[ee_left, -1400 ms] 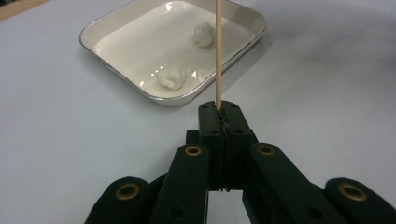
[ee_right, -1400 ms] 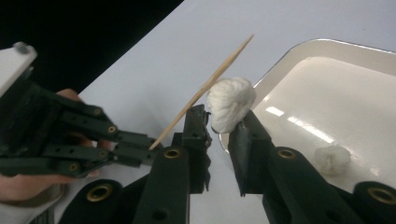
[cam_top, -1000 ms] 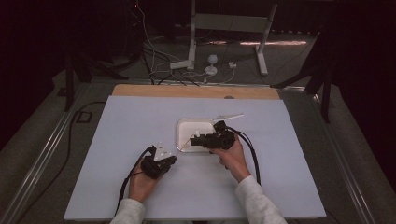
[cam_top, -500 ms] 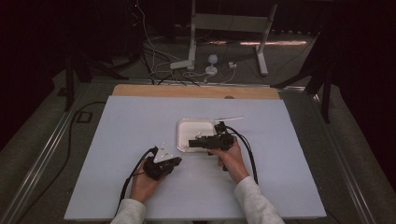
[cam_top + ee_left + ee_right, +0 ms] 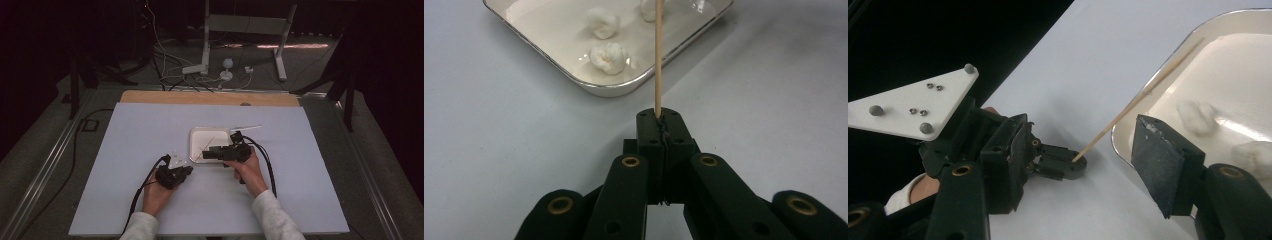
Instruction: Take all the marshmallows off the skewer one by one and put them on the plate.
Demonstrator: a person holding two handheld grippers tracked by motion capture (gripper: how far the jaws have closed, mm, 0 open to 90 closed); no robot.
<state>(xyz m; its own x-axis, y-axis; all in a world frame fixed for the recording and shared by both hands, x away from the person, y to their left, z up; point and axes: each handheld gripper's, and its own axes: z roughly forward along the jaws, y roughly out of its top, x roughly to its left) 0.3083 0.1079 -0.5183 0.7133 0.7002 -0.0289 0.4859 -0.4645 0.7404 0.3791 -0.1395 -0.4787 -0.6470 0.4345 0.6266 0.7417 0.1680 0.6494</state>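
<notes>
the left gripper (image 5: pixel 659 117) has its black jaws closed tight on a thin wooden skewer (image 5: pixel 657 55), which reaches over the rim of the shallow white square tray (image 5: pixel 574 77) holding small white cotton balls (image 5: pixel 609 57). the right gripper (image 5: pixel 1083 150) stands half open at the tray's edge, with nothing between its jaws.

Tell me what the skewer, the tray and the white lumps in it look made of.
Skewer: thin pale-tan stick, matte; likely wood or bamboo. Tray: glossy white inside with a shiny silvery rim that reflects light; probably enamelled or plated metal, possibly plastic. Lumps: soft, fluffy, matte white; they look like cotton balls or marshmallows, can't tell which.
</notes>
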